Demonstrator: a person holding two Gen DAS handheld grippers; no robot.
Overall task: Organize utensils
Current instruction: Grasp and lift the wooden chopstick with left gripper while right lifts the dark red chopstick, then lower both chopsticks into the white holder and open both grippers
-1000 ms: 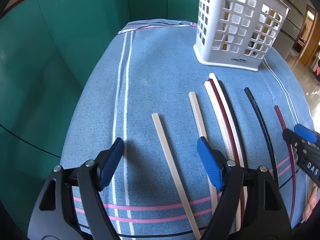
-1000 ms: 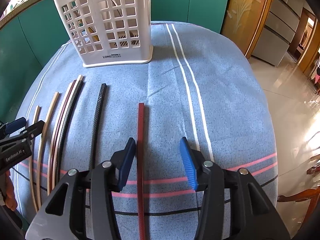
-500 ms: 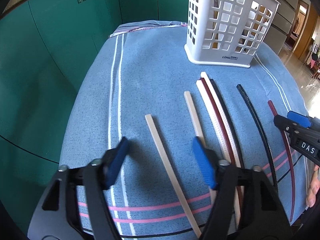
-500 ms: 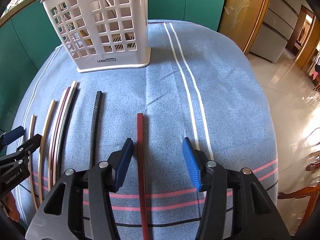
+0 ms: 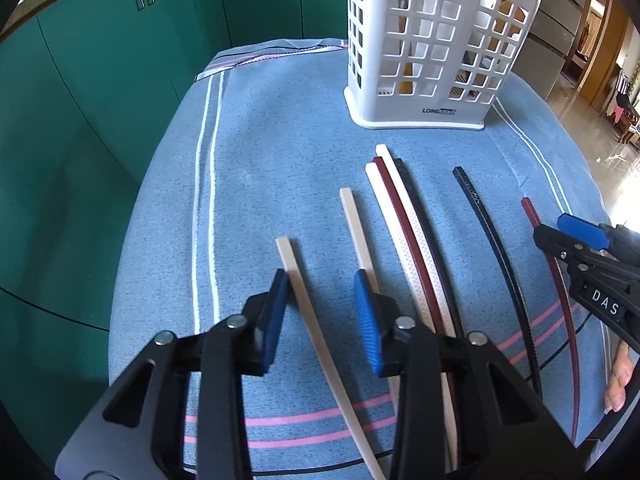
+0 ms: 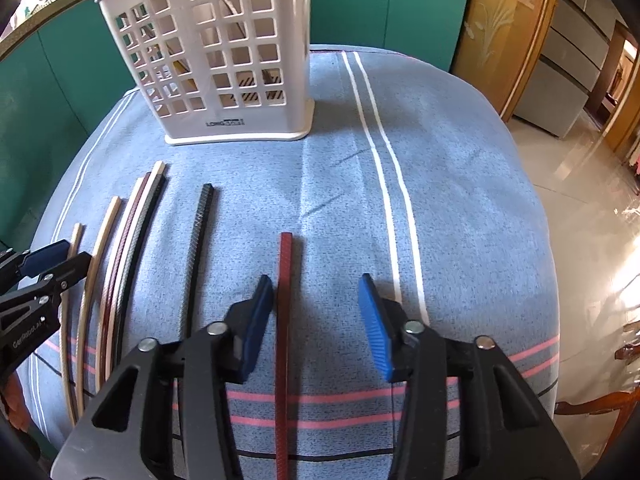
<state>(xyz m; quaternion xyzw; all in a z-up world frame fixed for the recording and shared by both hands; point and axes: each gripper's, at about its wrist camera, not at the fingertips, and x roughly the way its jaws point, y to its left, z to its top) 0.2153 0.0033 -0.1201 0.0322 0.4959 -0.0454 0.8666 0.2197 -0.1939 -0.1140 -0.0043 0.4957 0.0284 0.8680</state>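
Hovering with both jaws spread, my left gripper (image 5: 322,312) straddled 1 cream chopstick (image 5: 308,304), my right gripper (image 6: 318,320) 1 red chopstick (image 6: 283,320).

A white plastic lattice basket (image 5: 436,40) stands at the upper centre on a blue woven tablecloth (image 5: 260,152) with white and pink stripes. Below it lie cream chopsticks (image 5: 308,308), white patterned chopsticks (image 5: 400,232), a dark red chopstick (image 6: 285,320) and black textured chopsticks (image 6: 200,232). Teal cabinet doors (image 5: 100,80) fill the upper left. Both black grippers carry blue ribbed pads (image 6: 374,320).
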